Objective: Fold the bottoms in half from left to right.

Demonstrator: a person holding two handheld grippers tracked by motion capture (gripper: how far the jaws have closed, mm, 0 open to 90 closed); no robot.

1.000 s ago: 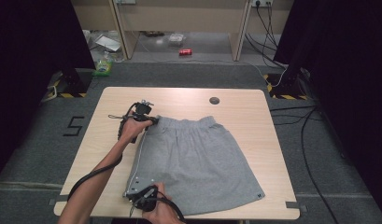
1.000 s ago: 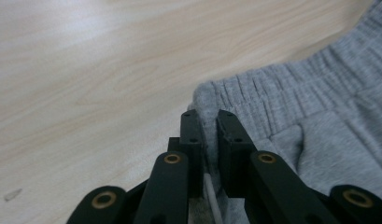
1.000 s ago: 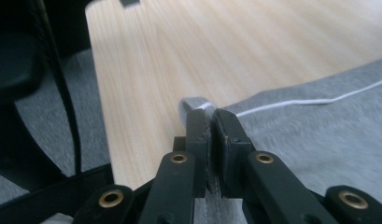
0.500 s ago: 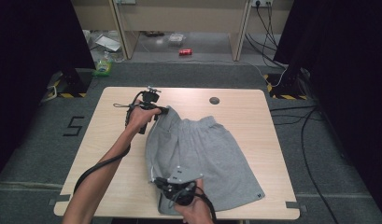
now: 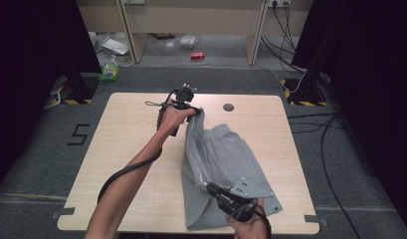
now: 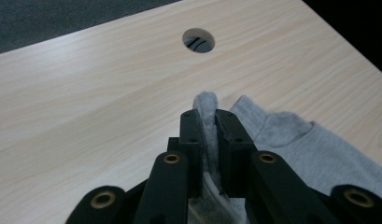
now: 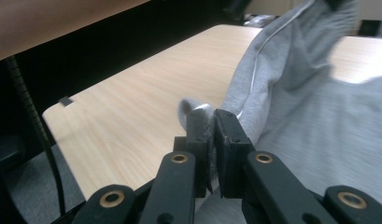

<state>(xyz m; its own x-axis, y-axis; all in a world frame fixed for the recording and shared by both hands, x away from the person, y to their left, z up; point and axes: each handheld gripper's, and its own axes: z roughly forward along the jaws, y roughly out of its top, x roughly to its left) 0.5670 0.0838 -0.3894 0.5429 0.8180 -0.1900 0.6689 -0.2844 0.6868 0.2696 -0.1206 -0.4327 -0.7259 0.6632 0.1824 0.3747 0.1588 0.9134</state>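
Left gripper [image 5: 191, 110] is clamped on the grey shorts' [image 5: 226, 159] waistband corner, right gripper [image 5: 211, 188] on the hem corner. Versus a second ago, the left edge is lifted and swung rightward over the table [image 5: 131, 149], so the lengthwise fold is roughly halfway. No readable label on the shorts; a "5" [image 5: 77, 134] is marked on the floor.

grey shorts [image 5: 226, 164] with white side stripe; light wood-grain table [image 5: 131, 149]; black grippers; dark grey carpet [image 5: 42, 164].

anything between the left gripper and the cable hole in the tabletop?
High view: just bare table between left gripper and cable hole.
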